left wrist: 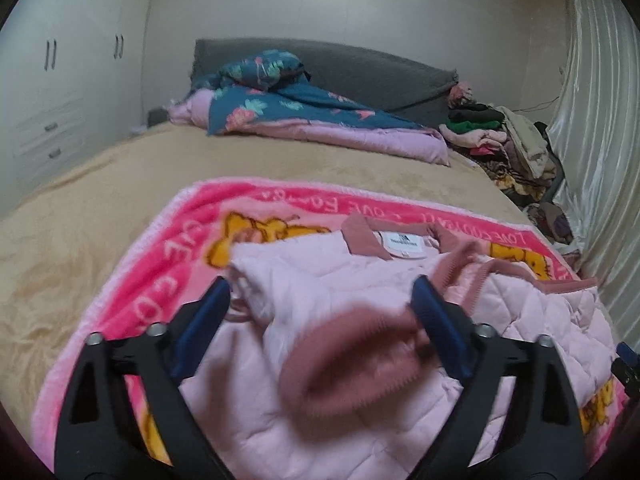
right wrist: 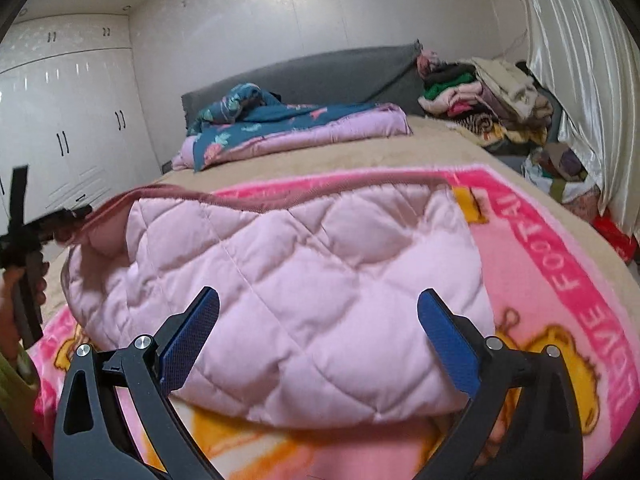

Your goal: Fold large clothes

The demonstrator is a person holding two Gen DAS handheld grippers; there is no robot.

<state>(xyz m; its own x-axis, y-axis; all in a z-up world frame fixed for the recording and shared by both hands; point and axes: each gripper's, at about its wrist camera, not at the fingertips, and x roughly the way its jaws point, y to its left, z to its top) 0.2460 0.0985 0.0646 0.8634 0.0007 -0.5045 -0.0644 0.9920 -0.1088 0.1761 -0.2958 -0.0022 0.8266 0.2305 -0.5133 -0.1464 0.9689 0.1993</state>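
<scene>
**Both tools wide apart over the pink quilted jacket**

Spread across the pink cartoon blanket [left wrist: 160, 272] on the bed, long axis running side to side: pink quilted jacket [right wrist: 304, 280], dusty-rose collar and white neck label [left wrist: 402, 245] on the far side from the tools. Right there between the left tool [left wrist: 322, 312] pads, blurred and close: a dusty-rose ribbed cuff [left wrist: 352, 360], sleeve end lying loose on the jacket's lining, no pad pressing on it. Jaws spread wide, nothing clamped.

Over on the jacket's other half, right tool [right wrist: 318, 320] equally wide, hovering just short of the near folded edge, quilted shell directly ahead, zipper edge [right wrist: 280, 196] along the far rim. Nothing gripped there either.

Key relation: cuff nearer the left tool by far, practically under it; bulk of the jacket body ahead of the right tool. Likely next call, as a judgement only: a fresh grab on the near edge, each tool on its own half.
</scene>
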